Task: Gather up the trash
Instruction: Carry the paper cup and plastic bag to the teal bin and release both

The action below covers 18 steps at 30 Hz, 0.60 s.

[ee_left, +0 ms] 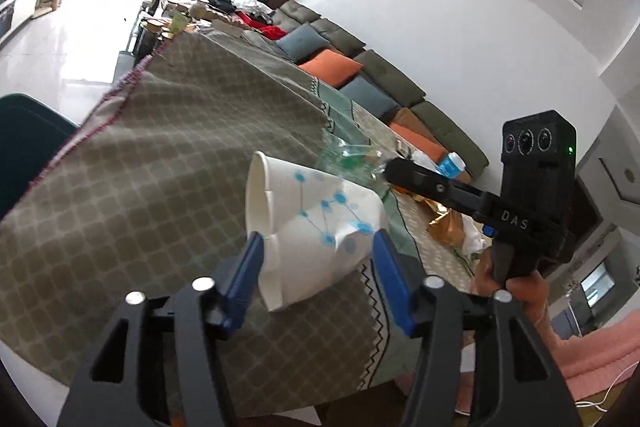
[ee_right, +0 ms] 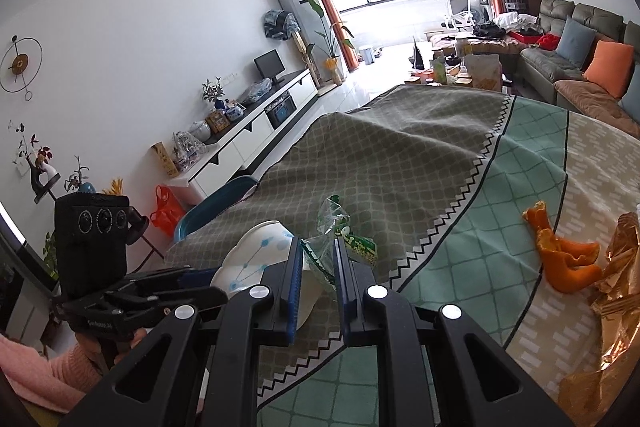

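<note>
While paper cup (ee_left: pixel 316 223) lies between parted left gripper (ee_left: pixel 318 259) | right gripper (ee_right: pixel 316 263), marked "DAS", pinches green wrapper (ee_right: pixel 340 239) beside cup

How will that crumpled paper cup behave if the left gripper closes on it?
The paper cup is already dented and lies on its side, so its thin wall will probably cave further. It looks empty, so likely very light. The left gripper straddles it with open jaws; its cone shape might squirt out.
</note>
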Motion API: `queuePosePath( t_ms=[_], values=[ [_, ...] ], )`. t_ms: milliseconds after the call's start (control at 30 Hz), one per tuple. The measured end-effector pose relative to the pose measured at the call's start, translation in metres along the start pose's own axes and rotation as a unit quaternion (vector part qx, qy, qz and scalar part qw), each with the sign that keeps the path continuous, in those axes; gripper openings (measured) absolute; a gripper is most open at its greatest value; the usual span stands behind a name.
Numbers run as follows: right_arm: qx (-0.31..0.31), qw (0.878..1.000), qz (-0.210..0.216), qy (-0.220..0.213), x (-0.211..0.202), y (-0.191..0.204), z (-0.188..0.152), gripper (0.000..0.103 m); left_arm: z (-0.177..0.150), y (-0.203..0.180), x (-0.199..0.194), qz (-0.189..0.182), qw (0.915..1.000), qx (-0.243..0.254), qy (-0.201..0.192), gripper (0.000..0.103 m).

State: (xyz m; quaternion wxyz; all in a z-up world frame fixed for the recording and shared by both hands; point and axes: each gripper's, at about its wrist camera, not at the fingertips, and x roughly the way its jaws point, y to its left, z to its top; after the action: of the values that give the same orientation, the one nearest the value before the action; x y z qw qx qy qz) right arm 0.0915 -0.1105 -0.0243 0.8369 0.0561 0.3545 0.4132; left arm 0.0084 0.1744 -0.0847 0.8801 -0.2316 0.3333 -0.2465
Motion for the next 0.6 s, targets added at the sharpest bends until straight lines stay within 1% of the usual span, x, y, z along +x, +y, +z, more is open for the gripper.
queuePosePath(
  t_ms=[33, 100, 133, 167, 200, 267, 433, 600],
  values=[
    [0.000, 1.000, 0.000, 0.001, 0.001, 0.000, 0.000, 0.016, -0.001, -0.001, 0.002, -0.003, 1.0000, -0.001, 0.004, 0.033],
    [0.000, 1.000, -0.003, 0.000, 0.001, 0.000, 0.001, 0.016, -0.001, -0.001, 0.003, -0.015, 0.9999, -0.003, 0.003, 0.024],
    [0.001, 1.000, -0.002, 0.000, 0.001, 0.000, 0.002, 0.016, -0.002, -0.003, 0.002, -0.018, 0.9998, 0.000, 0.001, 0.018],
    [0.002, 1.000, 0.000, -0.001, 0.001, 0.000, 0.002, 0.016, -0.003, -0.005, 0.000, -0.021, 0.9998, 0.005, -0.003, 0.006],
    [0.002, 1.000, 0.003, -0.001, 0.001, 0.001, 0.004, 0.016, -0.003, -0.008, -0.002, -0.021, 0.9997, 0.011, -0.006, 0.005],
    [0.000, 1.000, 0.006, -0.003, 0.002, 0.004, 0.005, 0.016, -0.001, -0.012, -0.008, -0.007, 0.9996, 0.023, -0.012, 0.005],
    [-0.007, 1.000, 0.025, -0.004, 0.007, 0.012, 0.012, 0.016, 0.003, -0.009, -0.027, 0.014, 0.9992, 0.024, -0.029, 0.005],
    [-0.024, 0.998, 0.056, -0.001, 0.022, 0.031, 0.023, 0.016, 0.010, -0.002, -0.053, 0.055, 0.9966, 0.026, -0.055, 0.005]
  ],
)
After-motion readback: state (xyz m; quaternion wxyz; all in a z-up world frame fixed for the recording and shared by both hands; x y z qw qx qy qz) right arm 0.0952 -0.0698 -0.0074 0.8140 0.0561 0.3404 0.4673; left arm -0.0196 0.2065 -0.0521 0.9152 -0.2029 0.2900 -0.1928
